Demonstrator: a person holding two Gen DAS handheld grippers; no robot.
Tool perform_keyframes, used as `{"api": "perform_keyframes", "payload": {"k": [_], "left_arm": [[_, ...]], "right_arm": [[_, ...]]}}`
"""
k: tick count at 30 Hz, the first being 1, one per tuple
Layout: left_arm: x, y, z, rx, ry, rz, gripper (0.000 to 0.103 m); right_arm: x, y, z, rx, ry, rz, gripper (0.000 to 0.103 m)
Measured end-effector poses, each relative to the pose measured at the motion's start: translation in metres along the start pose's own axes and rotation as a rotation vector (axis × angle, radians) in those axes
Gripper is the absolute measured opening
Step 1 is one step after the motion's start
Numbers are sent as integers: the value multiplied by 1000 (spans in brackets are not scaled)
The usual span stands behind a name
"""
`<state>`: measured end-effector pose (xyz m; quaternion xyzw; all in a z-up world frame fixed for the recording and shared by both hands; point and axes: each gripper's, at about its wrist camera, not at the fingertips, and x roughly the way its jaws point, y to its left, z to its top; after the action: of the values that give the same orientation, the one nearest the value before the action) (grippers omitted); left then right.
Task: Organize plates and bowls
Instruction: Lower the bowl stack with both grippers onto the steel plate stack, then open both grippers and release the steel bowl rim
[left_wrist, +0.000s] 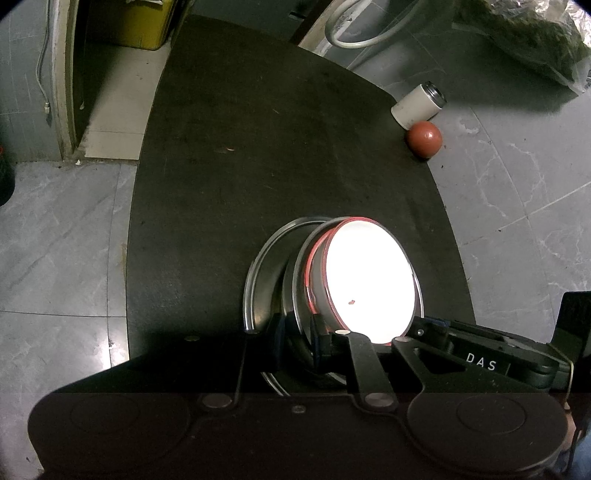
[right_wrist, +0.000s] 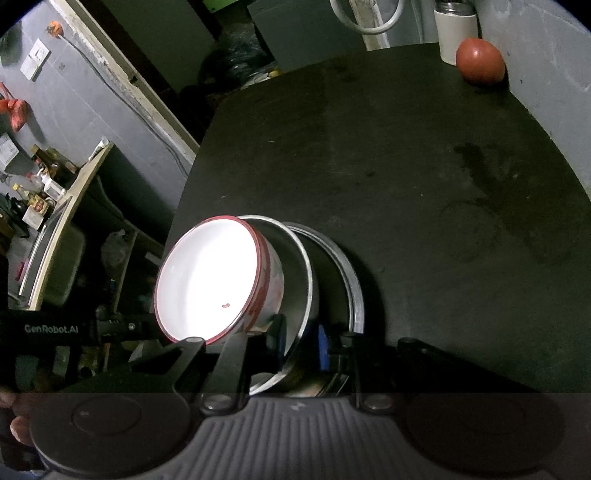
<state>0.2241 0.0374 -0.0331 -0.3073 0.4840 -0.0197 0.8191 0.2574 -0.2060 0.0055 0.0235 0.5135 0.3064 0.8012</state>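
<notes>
While both grippers meet at the same stack near the table's (left_wrist: 258, 147) near edge, the dishes sit tilted up on edge rather than flat. White bowl w/ red rim (left_wrist: 369, 280) is nested inside a steel bowl (left_wrist: 301, 273), and a steel plate (left_wrist: 258, 273) lies behind/under them, its rim showing to the outside. From the right wrist view the same set reads: white bowl (right_wrist: 207, 280) at left, steel bowl (right_wrist: 303, 280) round it, steel plate (right_wrist: 351, 280) to the right, touching or nearly so.

Left gripper (left_wrist: 306, 339): jaws clamped across the rims of the steel bowl and white bowl, blue pad pressed against the metal. The other gripper's black arm marked "DAS" (left_wrist: 480, 362) comes in from the right, just beside the white bowl's lower rim.

Right gripper (right_wrist: 299, 343): jaws closed on the steel bowl's rim, one finger inside by the white bowl's wall, blue pad on the outside.

Far corner of table: white cylinder cup w/ metal top (left_wrist: 417, 105) and a red-brown ball (left_wrist: 424, 139), touching each other, well apart from the stack. Grey tiled floor (left_wrist: 66, 240) around the table.
</notes>
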Motion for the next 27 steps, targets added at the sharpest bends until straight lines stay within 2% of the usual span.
{"api": "perform_keyframes", "payload": {"k": [14, 27], "left_arm": [[-2, 1, 2, -4, -6, 20, 26], [-4, 0, 2, 3, -11, 31, 30]], "right_arm": [[0, 7, -1, -18, -2, -30, 21], [-2, 10, -1, -28, -5, -60, 23]]}}
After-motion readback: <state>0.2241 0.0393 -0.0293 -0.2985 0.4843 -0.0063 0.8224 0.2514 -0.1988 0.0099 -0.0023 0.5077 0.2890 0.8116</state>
